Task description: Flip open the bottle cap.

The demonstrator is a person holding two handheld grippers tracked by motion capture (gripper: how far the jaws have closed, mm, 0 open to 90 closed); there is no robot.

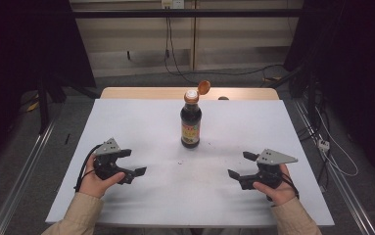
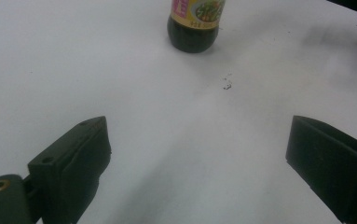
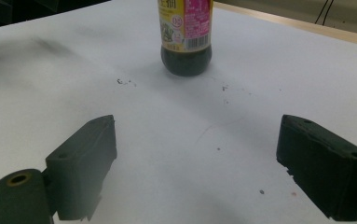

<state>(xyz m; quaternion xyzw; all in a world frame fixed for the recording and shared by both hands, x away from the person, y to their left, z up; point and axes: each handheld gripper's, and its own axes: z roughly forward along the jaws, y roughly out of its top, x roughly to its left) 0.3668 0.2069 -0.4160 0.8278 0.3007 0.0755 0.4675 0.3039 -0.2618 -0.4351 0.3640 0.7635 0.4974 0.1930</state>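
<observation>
The high view alone shows the dark, yellow-labelled sauce bottle's (image 1: 191,122) flipped-open orange cap (image 1: 203,87), well beyond the released, empty left gripper (image 1: 130,162) and right gripper (image 1: 240,165).

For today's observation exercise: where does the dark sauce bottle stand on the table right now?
In the high view the sauce bottle stands upright on the white table, at its middle towards the far edge, flip cap open, ahead of and between the left gripper and right gripper, touching neither.

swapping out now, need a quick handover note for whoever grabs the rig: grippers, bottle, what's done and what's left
Left hand-held gripper: open, holding nothing, low over the near left of the table.
Right hand-held gripper: open, holding nothing, near right.
Sauce bottle: upright at table centre, between and beyond both grippers, untouched; its orange flip cap stands open.
Done: no grasp yet.
Left: probably reach in, steady the bottle and deal with the cap.
</observation>
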